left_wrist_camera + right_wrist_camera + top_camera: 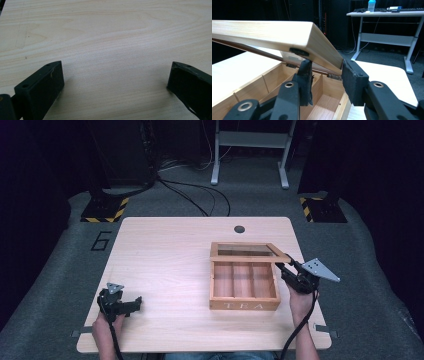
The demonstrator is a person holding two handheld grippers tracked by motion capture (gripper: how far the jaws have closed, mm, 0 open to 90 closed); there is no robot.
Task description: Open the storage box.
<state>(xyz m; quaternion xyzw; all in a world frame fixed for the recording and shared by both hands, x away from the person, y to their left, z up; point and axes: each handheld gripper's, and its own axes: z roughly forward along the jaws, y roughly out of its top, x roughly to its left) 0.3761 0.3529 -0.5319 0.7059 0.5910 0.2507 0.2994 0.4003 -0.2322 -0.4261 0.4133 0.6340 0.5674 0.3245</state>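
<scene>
Tea box (244,285) | lid (287,35) corner between right gripper (325,75) jaws

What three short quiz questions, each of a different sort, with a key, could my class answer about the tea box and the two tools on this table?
1. True or false: the lid of the tea box is fully shut.
2. Which tool grips the lid's corner: A, the left tool, or B, the right tool?
3. Fill in: the box front bears the word ____.

Key:
1. False; the lid is raised, and the box's compartments look empty.
2. B; the left tool hovers open over the bare table.
3. TEA.
</scene>
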